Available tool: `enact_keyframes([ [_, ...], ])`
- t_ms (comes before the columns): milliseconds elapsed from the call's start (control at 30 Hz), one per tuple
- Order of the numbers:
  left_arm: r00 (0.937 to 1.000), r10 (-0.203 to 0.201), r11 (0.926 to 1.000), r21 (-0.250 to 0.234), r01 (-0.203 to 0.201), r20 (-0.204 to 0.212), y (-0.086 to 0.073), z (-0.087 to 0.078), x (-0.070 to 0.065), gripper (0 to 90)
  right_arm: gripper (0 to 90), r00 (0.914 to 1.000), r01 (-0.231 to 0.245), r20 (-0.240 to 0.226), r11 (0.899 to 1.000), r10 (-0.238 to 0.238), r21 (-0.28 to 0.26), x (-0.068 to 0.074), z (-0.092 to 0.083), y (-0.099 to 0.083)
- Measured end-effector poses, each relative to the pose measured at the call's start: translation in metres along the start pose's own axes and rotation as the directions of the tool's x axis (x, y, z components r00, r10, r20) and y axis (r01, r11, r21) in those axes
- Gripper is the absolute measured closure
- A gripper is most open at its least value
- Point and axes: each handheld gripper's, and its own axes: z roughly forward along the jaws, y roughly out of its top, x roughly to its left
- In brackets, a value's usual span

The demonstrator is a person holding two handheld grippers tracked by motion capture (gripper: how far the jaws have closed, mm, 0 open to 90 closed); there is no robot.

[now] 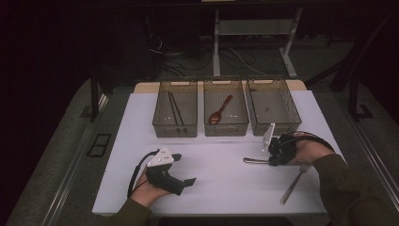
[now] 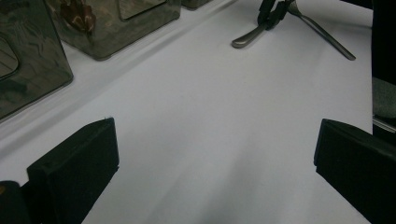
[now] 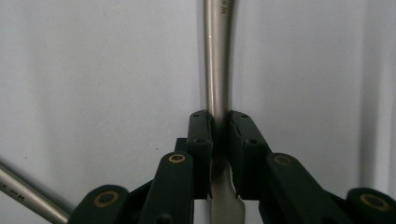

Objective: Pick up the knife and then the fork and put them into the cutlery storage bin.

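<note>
On the white table (image 1: 216,179) the right gripper (image 1: 272,157) lay low near the right edge, its two black jaws closed on the handle of a metal utensil (image 1: 254,161) that stretched leftward across the tabletop. In the right gripper view the pads (image 3: 201,135) pressed the steel handle (image 3: 217,70) from both sides, the shaft running straight up and away between them; which kind of utensil it was could not be told for certain, since its head sat hidden under the gripper. A second piece of cutlery (image 1: 292,185) lay on the table just beside the right hand, slanting toward the near edge, and its handle (image 3: 28,198) crossed the lower left corner of the right gripper view. The left gripper (image 1: 183,170) rested in the person's left hand (image 1: 148,190) near the front of the table, well apart from the utensil, its jaws spread wide with nothing but bare table between them. From the left gripper view the gripped utensil (image 2: 250,37) showed far off at the top. Three mesh bins stood in a row at the back: the left bin (image 1: 175,127) held dark chopsticks (image 1: 175,108), the middle bin (image 1: 226,128) a red spoon (image 1: 220,110), and the right bin (image 1: 275,126) looked bare inside.
</note>
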Motion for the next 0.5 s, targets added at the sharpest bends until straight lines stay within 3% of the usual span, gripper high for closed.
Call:
enact_keyframes([
  [300,1.0,0.002,1.0,-0.001,-0.002,0.0,-0.0001,0.0007,-0.0001,0.0,80.4,0.9999,-0.01,0.008,0.998,0.01,-0.055,0.0003,-0.001,-0.0069],
  [500,1.0,0.002,1.0,-0.002,-0.002,-0.001,0.0,0.0006,-0.0002,0.0,80.6,0.9937,-0.033,0.102,0.99,0.047,-0.134,-0.0042,-0.0027,-0.0083],
])
